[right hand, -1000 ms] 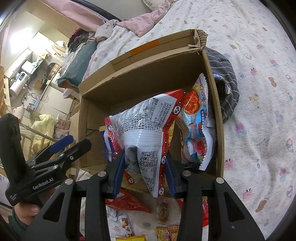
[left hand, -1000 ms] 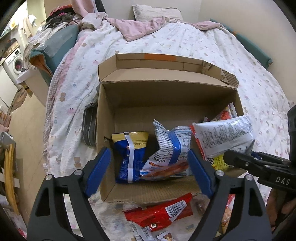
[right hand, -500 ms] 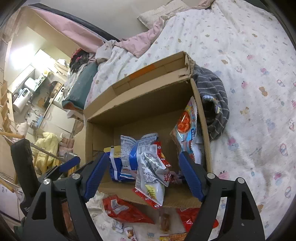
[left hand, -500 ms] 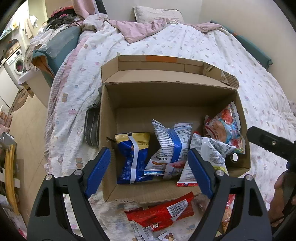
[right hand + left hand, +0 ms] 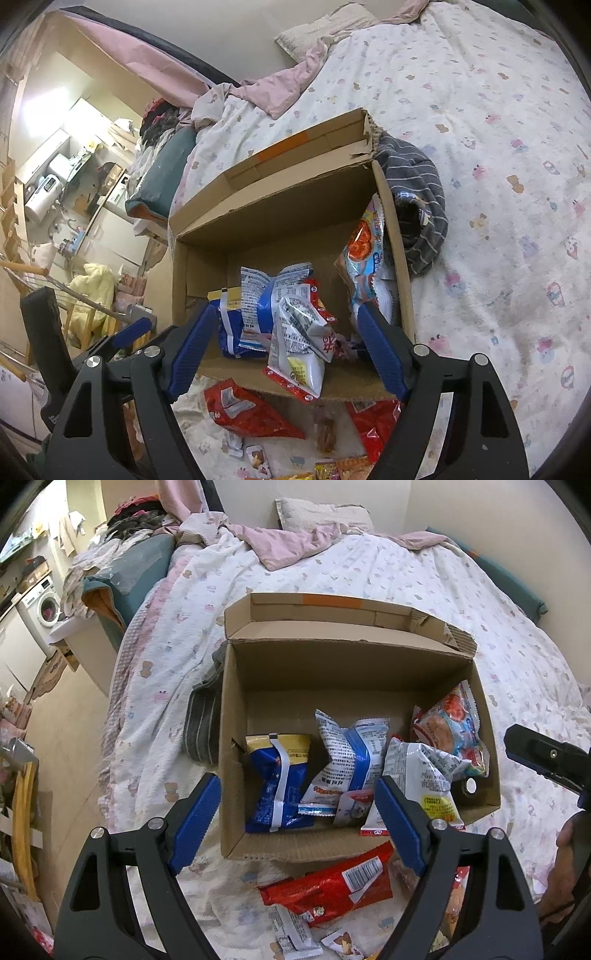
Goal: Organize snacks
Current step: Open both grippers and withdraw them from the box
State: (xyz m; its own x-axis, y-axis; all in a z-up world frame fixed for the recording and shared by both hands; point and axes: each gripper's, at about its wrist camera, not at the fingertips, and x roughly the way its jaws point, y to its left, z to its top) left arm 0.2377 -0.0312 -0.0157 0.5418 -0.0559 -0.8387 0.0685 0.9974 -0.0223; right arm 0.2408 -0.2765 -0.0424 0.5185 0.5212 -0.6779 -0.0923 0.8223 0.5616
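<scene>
An open cardboard box (image 5: 229,738) (image 5: 280,206) stands on the bed with several snack bags in it. A white and red bag (image 5: 421,775) (image 5: 299,354) leans on the front wall, its lower edge hanging over the rim. Beside it stand a white and blue bag (image 5: 351,753) (image 5: 266,291) and a blue and yellow bag (image 5: 280,775) (image 5: 227,332). A red and light-blue bag (image 5: 447,727) (image 5: 365,251) rests against the right wall. My left gripper (image 5: 295,794) hovers open before the box front. My right gripper (image 5: 286,321) is open and holds nothing.
Loose snacks lie on the bedsheet in front of the box, among them a red packet (image 5: 332,886) (image 5: 247,410). A grey striped garment (image 5: 201,720) (image 5: 421,199) is bunched against the box. The bed's left edge drops to the floor. A pink blanket (image 5: 280,542) lies far back.
My right gripper opened and let go of the white and red bag, which dropped against the box's front wall. It then drew back and up. The left gripper stayed put.
</scene>
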